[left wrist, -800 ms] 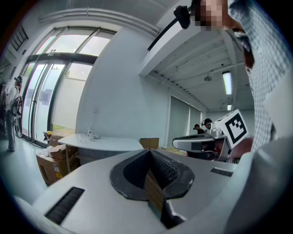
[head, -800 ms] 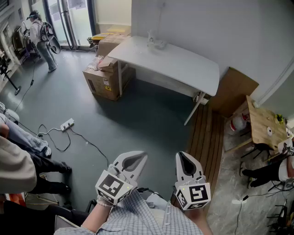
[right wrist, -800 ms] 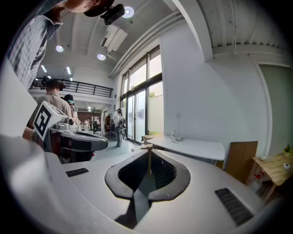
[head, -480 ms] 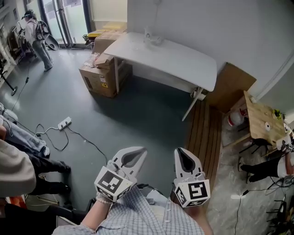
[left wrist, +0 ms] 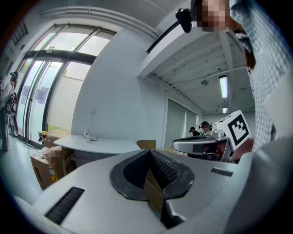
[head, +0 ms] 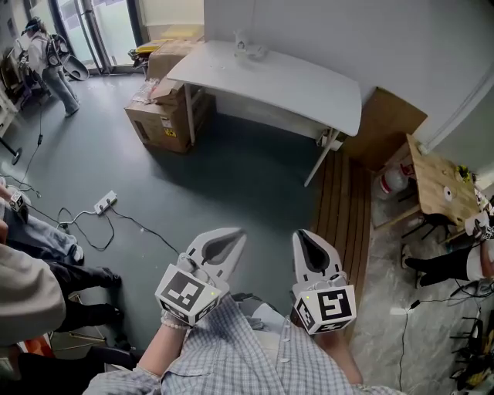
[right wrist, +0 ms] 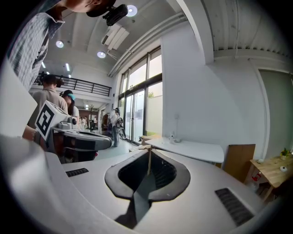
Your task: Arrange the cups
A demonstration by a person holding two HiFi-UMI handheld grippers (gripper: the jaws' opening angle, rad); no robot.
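Both the left tongs [head: 231, 235] and right tongs [head: 305, 239] are clenched on nothing, side by side over the floor [head: 231, 177]. Clear cups [head: 248, 48] stand well away on the white desk [head: 297, 83], near its far edge; cardboard boxes [head: 162, 116] sit beside its leg.

Bright, even daylight from glass doors [left wrist: 41, 91], panes slightly blown out; ceiling lamps [right wrist: 131, 9] add fill. Soft shadow on floor [head: 231, 166] beneath white surface [head: 309, 85]. Head view sharp, mild barrel bend. Left gripper view and right gripper view: heavy fisheye, dark vignetted corners. Left tool [left wrist: 149, 154] and right tool [right wrist: 149, 151] slightly soft close to lens.
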